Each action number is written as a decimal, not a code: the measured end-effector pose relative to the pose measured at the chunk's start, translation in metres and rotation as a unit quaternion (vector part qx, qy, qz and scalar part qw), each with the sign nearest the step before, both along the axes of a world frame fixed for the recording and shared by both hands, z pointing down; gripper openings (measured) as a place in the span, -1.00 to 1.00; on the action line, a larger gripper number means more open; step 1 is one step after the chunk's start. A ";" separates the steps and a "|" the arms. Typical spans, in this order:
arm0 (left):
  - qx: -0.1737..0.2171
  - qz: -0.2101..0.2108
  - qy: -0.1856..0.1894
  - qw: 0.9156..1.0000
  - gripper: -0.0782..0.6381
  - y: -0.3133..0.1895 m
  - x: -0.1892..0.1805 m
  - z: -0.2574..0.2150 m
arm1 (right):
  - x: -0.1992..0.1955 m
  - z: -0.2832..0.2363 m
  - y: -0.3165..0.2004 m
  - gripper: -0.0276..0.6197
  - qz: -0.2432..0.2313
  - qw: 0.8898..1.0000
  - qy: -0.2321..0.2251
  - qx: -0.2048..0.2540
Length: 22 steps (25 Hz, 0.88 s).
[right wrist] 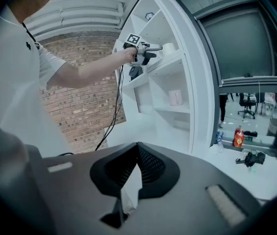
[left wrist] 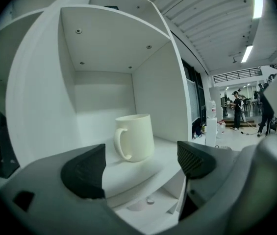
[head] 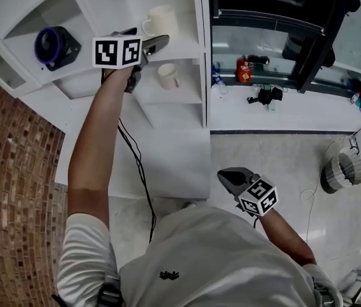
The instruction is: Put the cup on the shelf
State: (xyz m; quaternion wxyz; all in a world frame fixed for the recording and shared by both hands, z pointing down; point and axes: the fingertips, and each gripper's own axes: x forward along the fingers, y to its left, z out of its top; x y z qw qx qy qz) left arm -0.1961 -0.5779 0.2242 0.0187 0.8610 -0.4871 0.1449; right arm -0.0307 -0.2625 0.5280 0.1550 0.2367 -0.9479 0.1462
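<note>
The cup [left wrist: 135, 136] stands upright on the shelf [left wrist: 104, 94], handle pointing left. Your left hand-held gripper [left wrist: 141, 163] is wide open, off the cup; your right hand-held gripper [right wrist: 134, 170] is closed.

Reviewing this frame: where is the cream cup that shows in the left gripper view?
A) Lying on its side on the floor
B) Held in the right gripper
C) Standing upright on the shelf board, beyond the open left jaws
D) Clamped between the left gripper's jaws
C: the cup stands upright on the shelf, and the left gripper has its jaws apart, short of it.
</note>
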 end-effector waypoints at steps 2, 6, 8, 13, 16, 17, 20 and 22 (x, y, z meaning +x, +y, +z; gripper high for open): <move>-0.001 -0.007 0.001 1.000 0.46 0.007 0.000 0.002 | 0.005 0.000 0.004 -0.88 -0.005 1.000 0.000 0.000; -0.004 -0.018 0.005 1.000 0.35 0.025 0.000 0.006 | 0.013 0.001 0.013 -0.88 -0.016 1.000 -0.001 -0.001; -0.003 -0.024 0.008 1.000 0.26 0.034 0.000 0.009 | 0.016 0.002 0.016 -0.88 -0.022 1.000 -0.002 -0.001; -0.003 -0.040 0.016 0.999 0.10 0.057 0.002 0.021 | 0.021 0.003 0.025 -0.88 -0.038 0.999 -0.005 -0.001; -0.001 -0.050 0.020 0.999 -0.03 0.072 0.005 0.029 | 0.026 0.005 0.032 -0.88 -0.049 0.999 -0.006 -0.003; -0.001 -0.053 0.021 0.998 -0.07 0.078 0.007 0.032 | 0.027 0.006 0.035 -0.88 -0.052 0.999 -0.007 -0.003; 0.000 -0.058 0.028 0.998 -0.22 0.094 0.010 0.042 | 0.032 0.009 0.042 -0.88 -0.060 0.998 -0.006 -0.006; 0.001 -0.061 0.035 0.998 -0.31 0.105 0.011 0.049 | 0.035 0.010 0.049 -0.88 -0.066 0.998 -0.005 -0.008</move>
